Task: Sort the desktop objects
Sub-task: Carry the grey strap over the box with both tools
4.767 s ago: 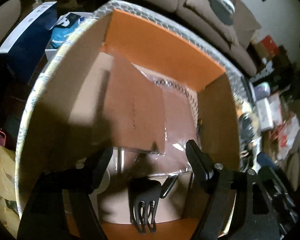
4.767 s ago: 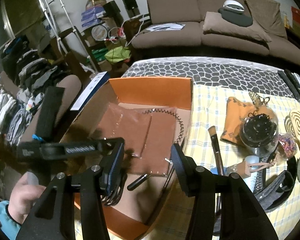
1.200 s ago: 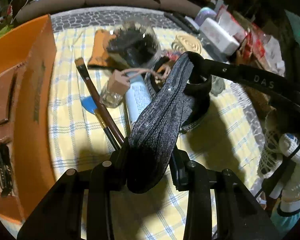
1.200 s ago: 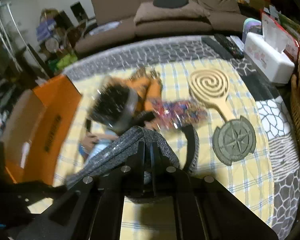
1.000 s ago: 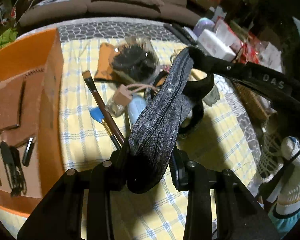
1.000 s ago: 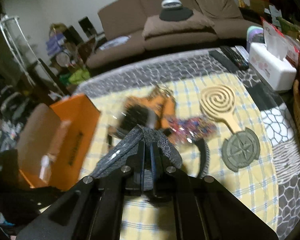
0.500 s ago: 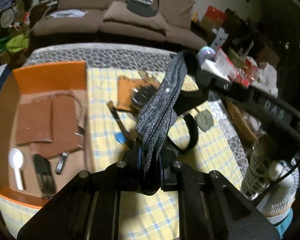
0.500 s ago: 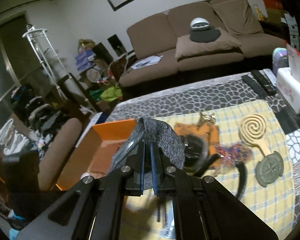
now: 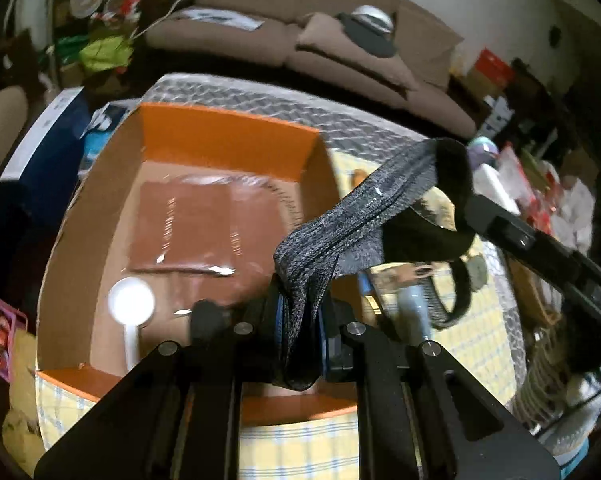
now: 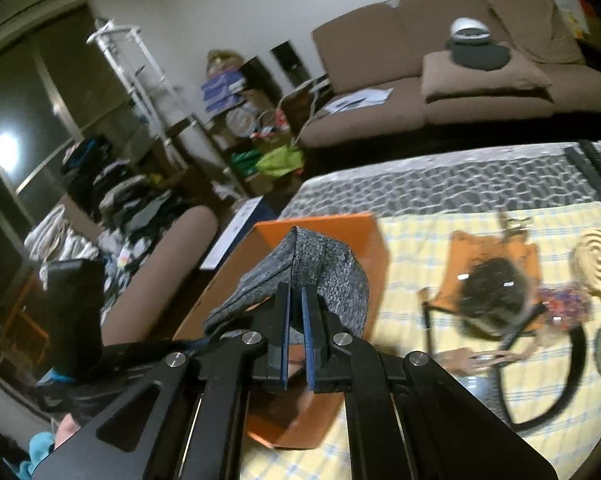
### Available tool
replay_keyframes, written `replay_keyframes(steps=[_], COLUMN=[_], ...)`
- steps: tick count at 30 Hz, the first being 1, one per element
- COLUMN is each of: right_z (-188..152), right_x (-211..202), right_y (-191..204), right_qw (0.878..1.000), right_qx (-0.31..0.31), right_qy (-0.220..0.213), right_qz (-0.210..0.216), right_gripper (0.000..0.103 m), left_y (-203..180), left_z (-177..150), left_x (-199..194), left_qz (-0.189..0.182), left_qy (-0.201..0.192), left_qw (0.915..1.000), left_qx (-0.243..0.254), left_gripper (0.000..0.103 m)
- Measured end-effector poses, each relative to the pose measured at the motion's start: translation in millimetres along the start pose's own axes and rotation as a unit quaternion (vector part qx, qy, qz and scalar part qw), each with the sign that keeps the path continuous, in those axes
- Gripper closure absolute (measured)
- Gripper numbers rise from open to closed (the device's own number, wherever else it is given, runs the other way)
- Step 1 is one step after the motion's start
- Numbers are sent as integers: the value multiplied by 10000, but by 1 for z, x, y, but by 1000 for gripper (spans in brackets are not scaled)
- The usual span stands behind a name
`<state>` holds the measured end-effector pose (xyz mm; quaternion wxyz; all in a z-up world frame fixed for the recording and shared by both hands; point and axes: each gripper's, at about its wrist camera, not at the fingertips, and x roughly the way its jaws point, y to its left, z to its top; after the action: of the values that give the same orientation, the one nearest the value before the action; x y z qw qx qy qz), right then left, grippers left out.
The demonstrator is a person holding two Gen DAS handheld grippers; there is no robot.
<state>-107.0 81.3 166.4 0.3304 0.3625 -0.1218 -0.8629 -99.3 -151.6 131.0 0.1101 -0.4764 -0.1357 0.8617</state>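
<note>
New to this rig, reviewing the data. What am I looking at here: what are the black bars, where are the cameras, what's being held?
No robot: a person holds a two-finger gripper in each hand, with a fisheye camera on each looking along its fingers. The black bars at the bottom of both pictures are those fingers.

The left gripper and the right gripper are each shut on one end of a grey fabric band, stretched between them above an open orange box.

The box holds brown packets and a white spoon. It sits on a yellow checked cloth, which also carries a spiral wooden paddle and other small items.
</note>
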Motion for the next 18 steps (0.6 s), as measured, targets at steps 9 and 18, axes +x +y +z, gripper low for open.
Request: replay_keyframes(steps=[9,18], right_z=[-23,-45], right_x=[62,87], right_y=[26,36], right_qw=[9964,9855], right_qx=[-344,-863], right_qy=[745,1308], right_qz=[-218,-652], right_gripper=[97,95], left_y=[45,61], left_z=[-15,-19], left_x=[19,30], left_qz=[411,779], left_qy=[293,628], left_qw=[9984,9948], left_qx=[-263,-215], left_gripper=[90,82])
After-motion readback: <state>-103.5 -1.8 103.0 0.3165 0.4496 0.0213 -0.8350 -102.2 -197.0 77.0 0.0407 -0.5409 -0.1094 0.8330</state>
